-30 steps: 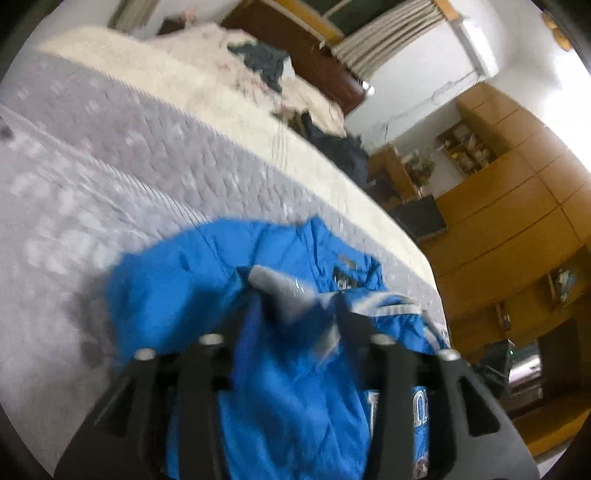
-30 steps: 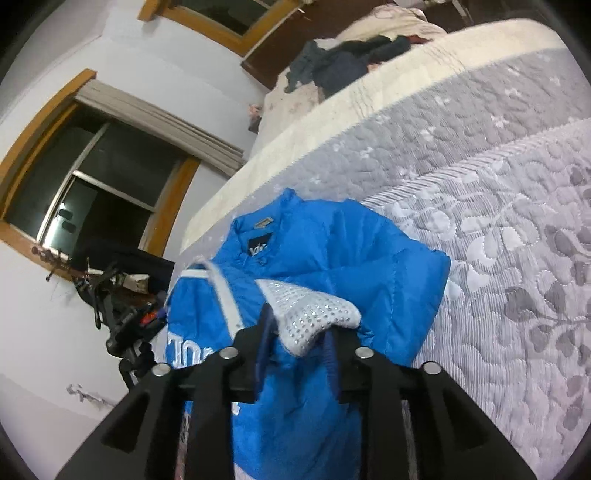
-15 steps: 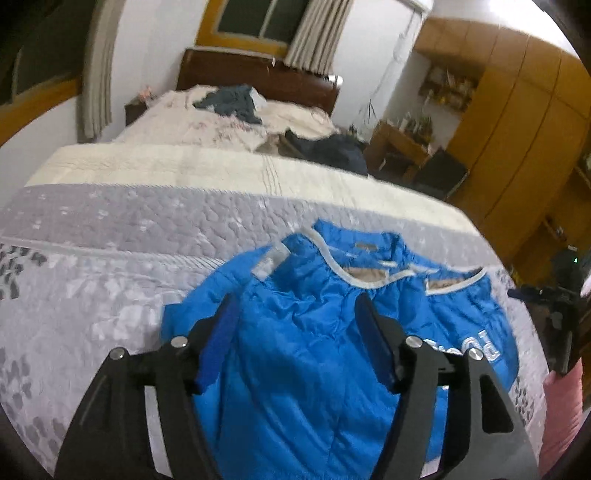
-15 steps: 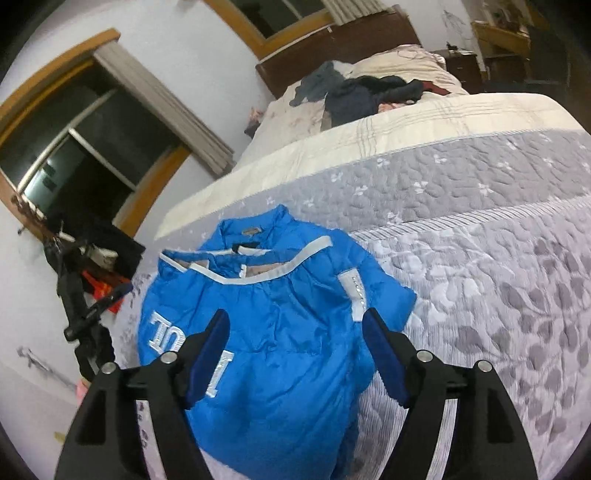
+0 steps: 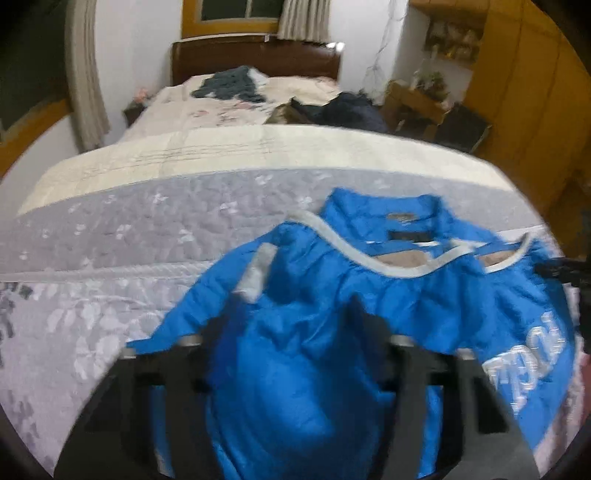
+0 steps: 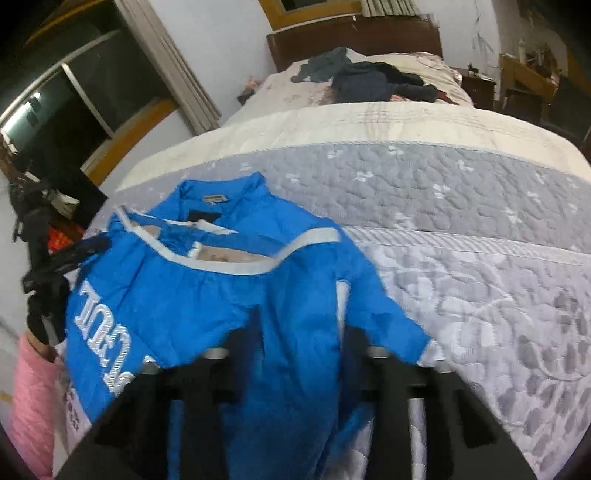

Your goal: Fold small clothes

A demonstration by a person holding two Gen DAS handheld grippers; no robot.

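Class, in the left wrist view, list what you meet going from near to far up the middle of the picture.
Left gripper → blue jacket → grey quilt → cream bedcover → dark clothes → wooden headboard → window.

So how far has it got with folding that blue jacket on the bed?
Done: the puffy blue jacket with white lettering lies on the grey quilted bedspread with one sleeve folded across its body. In hand: nothing; the left gripper and right gripper both hover open above it. Left: the side bearing the lettering looks unfolded, and the final folds remain. The dark clothes farther up the bed look untouched.
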